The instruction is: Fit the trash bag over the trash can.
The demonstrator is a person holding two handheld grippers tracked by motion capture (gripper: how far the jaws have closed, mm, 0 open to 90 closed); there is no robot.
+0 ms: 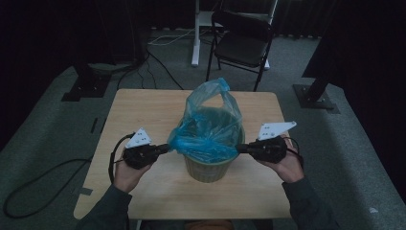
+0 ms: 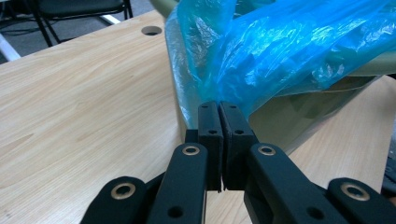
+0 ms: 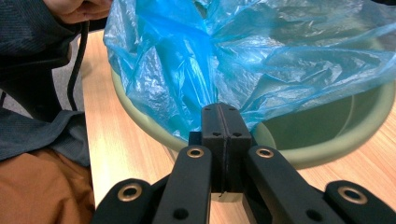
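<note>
Plastic of the thin blue bin bag (image 1: 208,129) in the round green bucket (image 1: 209,167) feels soft, light and slippery, so my left claw (image 1: 168,147) and right claw (image 1: 238,148) pinch its edge tight.

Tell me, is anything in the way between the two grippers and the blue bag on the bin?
Nothing visible is. The left gripper and the right gripper each have their jaws shut on the edge of the blue bag, at opposite sides of the green bin.
</note>
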